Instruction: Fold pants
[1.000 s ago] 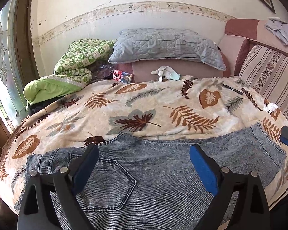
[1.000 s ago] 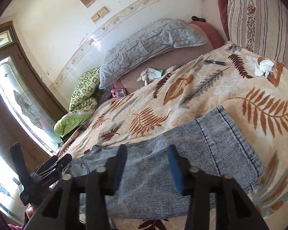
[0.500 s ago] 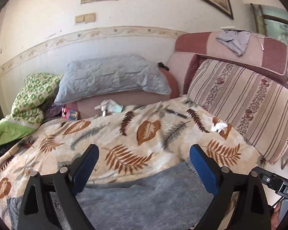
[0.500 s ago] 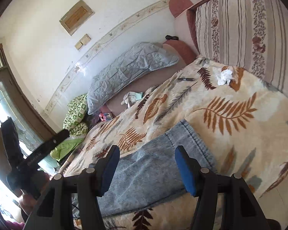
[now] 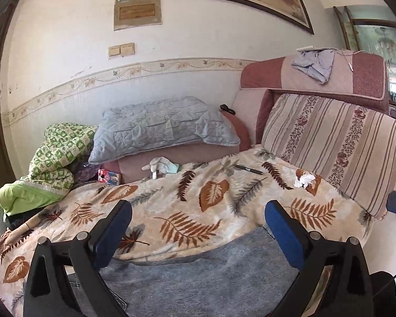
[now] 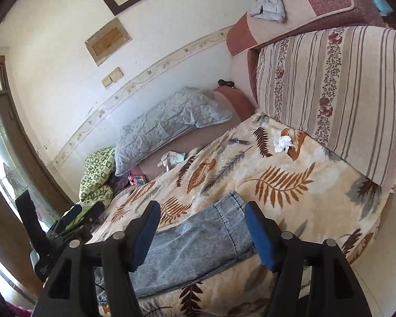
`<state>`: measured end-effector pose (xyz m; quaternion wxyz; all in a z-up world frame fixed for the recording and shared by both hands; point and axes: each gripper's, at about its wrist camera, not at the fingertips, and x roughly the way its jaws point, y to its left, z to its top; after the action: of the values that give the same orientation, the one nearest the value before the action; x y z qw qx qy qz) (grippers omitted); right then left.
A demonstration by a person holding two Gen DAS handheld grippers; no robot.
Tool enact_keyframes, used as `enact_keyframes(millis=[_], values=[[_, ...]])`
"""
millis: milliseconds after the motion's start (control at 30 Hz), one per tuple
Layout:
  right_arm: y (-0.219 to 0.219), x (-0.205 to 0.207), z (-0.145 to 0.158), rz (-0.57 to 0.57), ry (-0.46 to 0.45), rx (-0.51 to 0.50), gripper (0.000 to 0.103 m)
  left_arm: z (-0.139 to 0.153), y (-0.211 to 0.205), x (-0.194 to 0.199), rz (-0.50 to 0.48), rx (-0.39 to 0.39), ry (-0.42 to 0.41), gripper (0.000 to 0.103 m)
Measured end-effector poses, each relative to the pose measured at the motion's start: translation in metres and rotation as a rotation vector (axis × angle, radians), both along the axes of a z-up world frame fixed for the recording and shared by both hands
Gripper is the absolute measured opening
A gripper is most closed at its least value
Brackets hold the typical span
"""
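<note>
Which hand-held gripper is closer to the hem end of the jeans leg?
Right. The right hand-held gripper hangs open directly above the hem of the jeans; the left hand-held gripper is off toward the window, open.

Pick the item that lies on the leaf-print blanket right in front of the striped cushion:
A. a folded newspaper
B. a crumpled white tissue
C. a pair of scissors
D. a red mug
B. A crumpled white tissue sits on the leaf-print blanket just below the striped cushion; no mug, newspaper or scissors shows there.
</note>
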<state>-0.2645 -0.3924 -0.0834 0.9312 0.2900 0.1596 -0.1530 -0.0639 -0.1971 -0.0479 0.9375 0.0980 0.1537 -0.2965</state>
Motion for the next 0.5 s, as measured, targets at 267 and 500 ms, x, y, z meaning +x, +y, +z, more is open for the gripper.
enact_keyframes(millis=[267, 500], values=[[0.025, 0.039, -0.021, 0.105, 0.074, 0.066, 0.069, 0.008, 0.032, 0.017, 0.102, -0.036, -0.011, 0.103], [0.049, 0.048, -0.025, 0.164, 0.113, 0.005, 0.069, 0.016, 0.039, 0.018, 0.121, -0.06, -0.019, 0.103]])
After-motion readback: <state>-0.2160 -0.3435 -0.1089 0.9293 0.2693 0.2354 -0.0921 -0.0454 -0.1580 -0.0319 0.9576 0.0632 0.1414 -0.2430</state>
